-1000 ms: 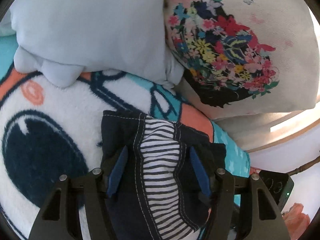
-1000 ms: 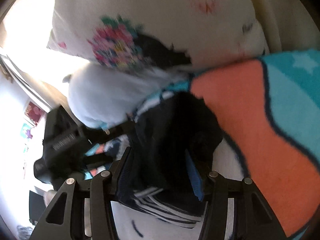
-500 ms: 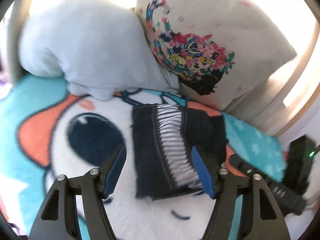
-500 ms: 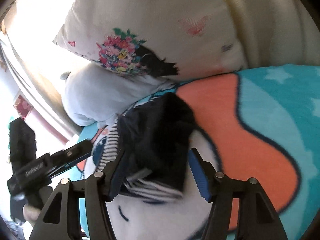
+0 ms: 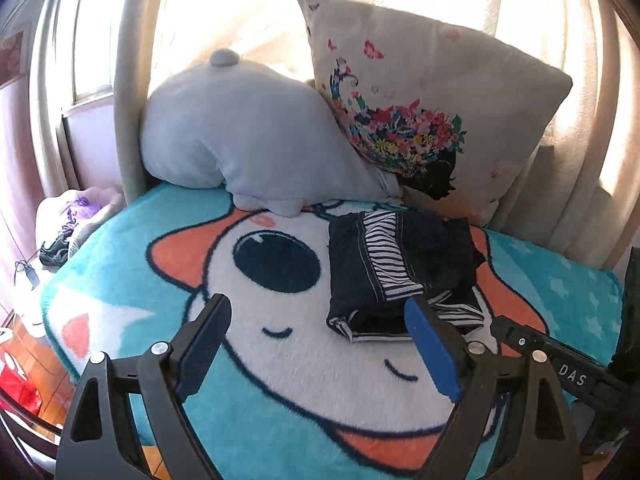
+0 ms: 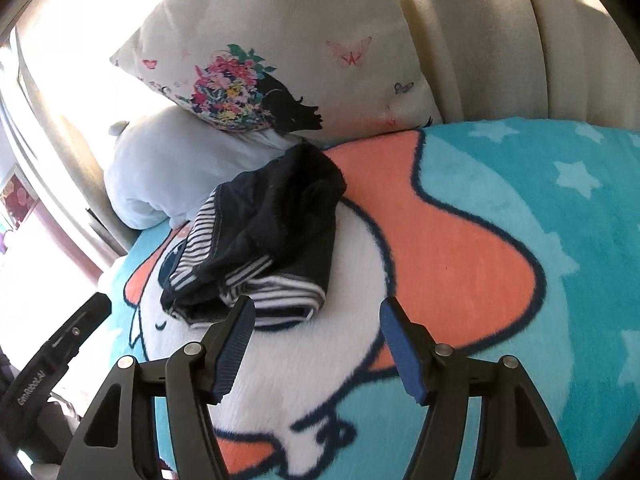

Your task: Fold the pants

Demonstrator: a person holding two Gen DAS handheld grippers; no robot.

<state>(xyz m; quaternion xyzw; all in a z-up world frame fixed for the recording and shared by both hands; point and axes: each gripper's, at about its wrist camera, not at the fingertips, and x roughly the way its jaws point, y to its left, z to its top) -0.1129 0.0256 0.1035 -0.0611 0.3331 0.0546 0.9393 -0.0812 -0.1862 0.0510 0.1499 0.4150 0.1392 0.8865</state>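
The dark navy pants (image 5: 400, 268) with a black-and-white striped lining lie folded into a small bundle on the cartoon blanket (image 5: 280, 360), just in front of the pillows. They also show in the right wrist view (image 6: 272, 232). My left gripper (image 5: 320, 344) is open and empty, held back from the bundle's near edge. My right gripper (image 6: 316, 344) is open and empty, just short of the bundle's striped edge. The right gripper's body (image 5: 560, 368) shows at the lower right of the left wrist view.
A pale blue plush pillow (image 5: 248, 140) and a floral cream pillow (image 5: 420, 120) stand behind the pants against curtains. The teal, orange and white blanket (image 6: 480, 240) covers the bed. A clothes pile (image 5: 72, 220) lies off the bed's left edge.
Both grippers let go of the pants and drew back. The folded bundle now rests on the blanket, farther from both cameras.
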